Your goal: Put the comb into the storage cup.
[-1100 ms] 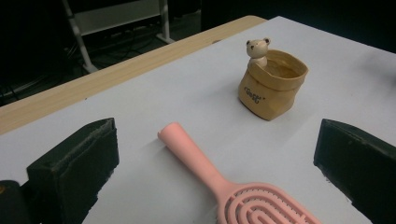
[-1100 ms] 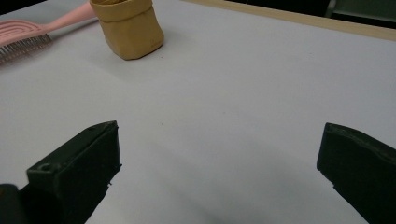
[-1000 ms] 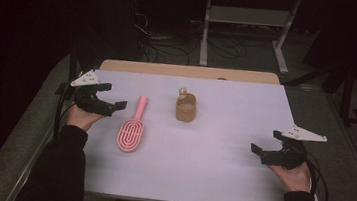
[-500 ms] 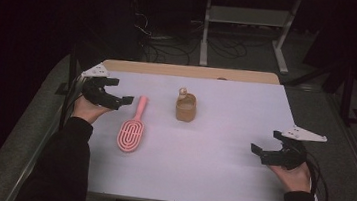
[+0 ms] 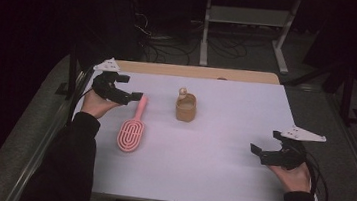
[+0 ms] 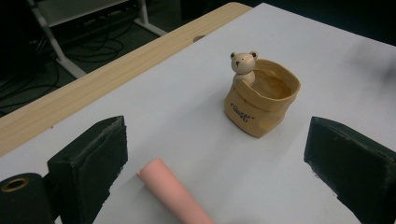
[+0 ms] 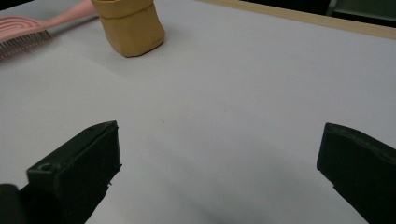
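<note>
- The left gripper (image 5: 134,96) sits at the left of the high view, just at the tip of the handle of the pink plastic hairbrush (image 5: 132,128). Its jaws stand wide apart and have just been closing a little; the handle's end lies low between them in the left gripper view (image 6: 175,193), with neither pad touching it.
- The hairbrush lies flat on the white table top (image 5: 221,150), left of centre, handle towards the upper part of the frame and oval head towards the lower.
- A tan sack-shaped pot with a small bear figure on its rim (image 5: 185,106) stands upright near the centre, just right of the hairbrush handle and apart from it.
- The right gripper (image 5: 256,153) rests at the lower right, well apart from both things, jaws spread with bare table between them (image 7: 219,172).
</note>
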The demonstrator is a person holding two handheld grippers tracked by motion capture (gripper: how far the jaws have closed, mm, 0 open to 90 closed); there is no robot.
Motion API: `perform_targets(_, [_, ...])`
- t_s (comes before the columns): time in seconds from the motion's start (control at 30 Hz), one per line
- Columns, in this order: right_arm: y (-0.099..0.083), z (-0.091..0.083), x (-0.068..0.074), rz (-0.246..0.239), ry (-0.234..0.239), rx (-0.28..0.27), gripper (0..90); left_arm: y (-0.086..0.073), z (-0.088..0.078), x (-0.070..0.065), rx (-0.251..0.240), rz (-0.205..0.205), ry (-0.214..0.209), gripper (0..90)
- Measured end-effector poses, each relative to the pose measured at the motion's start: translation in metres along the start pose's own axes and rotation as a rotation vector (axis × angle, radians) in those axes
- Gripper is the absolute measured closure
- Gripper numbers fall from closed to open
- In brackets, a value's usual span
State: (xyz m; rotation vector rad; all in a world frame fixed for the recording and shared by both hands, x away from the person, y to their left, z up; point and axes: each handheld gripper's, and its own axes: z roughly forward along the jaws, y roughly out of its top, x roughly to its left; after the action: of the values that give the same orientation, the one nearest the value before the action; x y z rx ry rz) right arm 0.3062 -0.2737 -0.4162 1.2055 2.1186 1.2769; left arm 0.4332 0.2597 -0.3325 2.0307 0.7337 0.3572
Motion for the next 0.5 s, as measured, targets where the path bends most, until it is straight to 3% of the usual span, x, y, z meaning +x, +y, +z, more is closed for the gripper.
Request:
perform_targets(0.33, [0.0,-0.001,0.0,0.001,-0.002,-0.003,0.0,0.001,0.011,-0.001,0.026,0.03,0.01,16.0])
perform_targets(0.5, [0.0,0.001,0.001,-0.008,0.003,0.006,0.0,0.001,0.014,0.0,0.01,0.039,0.011,23.3])
